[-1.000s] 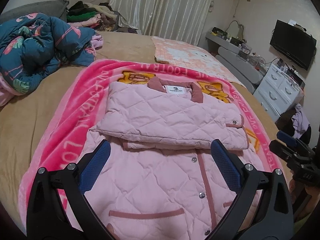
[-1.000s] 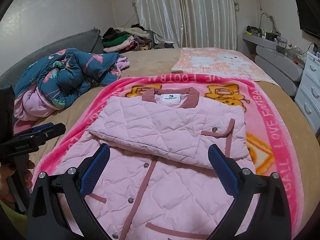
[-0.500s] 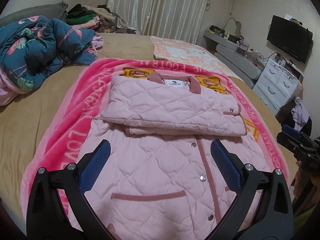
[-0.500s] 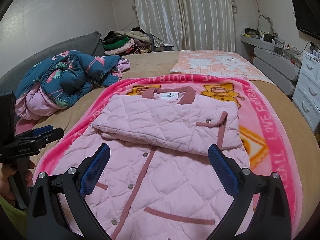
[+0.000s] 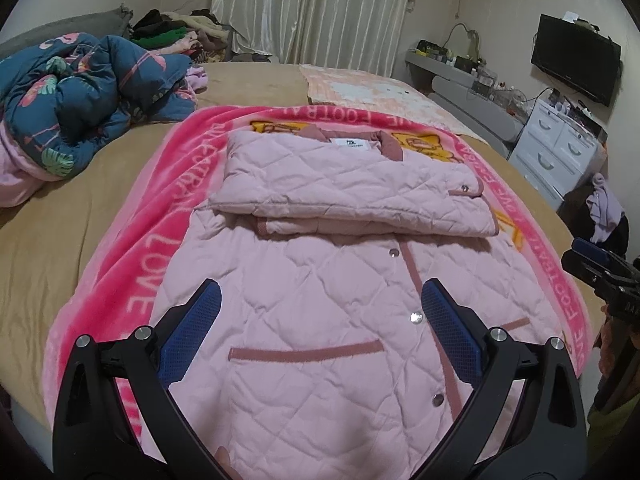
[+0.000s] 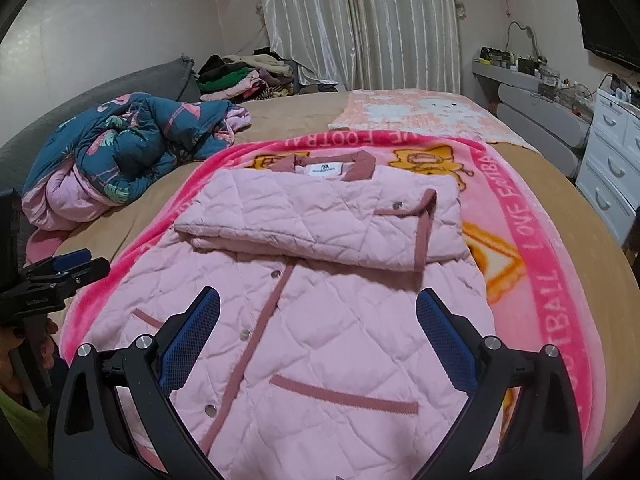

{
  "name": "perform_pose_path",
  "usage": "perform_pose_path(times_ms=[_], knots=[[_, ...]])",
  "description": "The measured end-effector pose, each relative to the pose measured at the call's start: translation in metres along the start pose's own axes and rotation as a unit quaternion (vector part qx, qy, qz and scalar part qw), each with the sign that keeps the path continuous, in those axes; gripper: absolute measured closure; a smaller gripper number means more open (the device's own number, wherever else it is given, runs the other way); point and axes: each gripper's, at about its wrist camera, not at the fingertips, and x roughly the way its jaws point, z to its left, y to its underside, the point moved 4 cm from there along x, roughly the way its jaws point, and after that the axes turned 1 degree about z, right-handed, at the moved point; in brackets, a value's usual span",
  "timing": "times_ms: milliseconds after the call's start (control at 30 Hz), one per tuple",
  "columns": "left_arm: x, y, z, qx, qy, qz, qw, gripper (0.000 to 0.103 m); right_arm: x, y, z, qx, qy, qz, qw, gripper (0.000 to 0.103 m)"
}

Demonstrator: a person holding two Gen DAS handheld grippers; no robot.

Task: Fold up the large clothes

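Note:
A pink quilted jacket (image 5: pixel 320 312) (image 6: pixel 320 320) lies flat on a bright pink blanket (image 5: pixel 160 216) (image 6: pixel 560 280), collar at the far end. Both sleeves are folded across the chest into a band (image 5: pixel 352 184) (image 6: pixel 320 220). My left gripper (image 5: pixel 320 304) hovers open over the jacket's lower left half, nothing between its blue pads. My right gripper (image 6: pixel 318 308) is open too, above the lower right half. In the opposite views each gripper also shows at the frame's side: the right gripper (image 5: pixel 596 268), the left gripper (image 6: pixel 60 272). The hem is hidden below both frames.
The blanket lies on a tan bed (image 5: pixel 80 208). A crumpled blue flamingo quilt (image 5: pixel 80 92) is at the left, a clothes pile (image 6: pixel 244 72) at the far end, a pale patterned blanket (image 6: pixel 420 116) beyond. White drawers (image 5: pixel 560 152) and a wall TV (image 5: pixel 576 60) stand right.
Both grippers have drawn back toward the jacket's hem end and down; more of the lower jacket and its pockets shows. Both stayed open. The jacket has not moved.

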Motion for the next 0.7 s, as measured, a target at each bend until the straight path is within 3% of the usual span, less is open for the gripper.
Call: perform_pose_path(times_ms=[700], knots=[[-0.004,0.072,0.018,0.001,-0.03,0.033,0.999,0.009,-0.009,0.072,-0.024,0.018,0.017,0.038,0.999,0.005]])
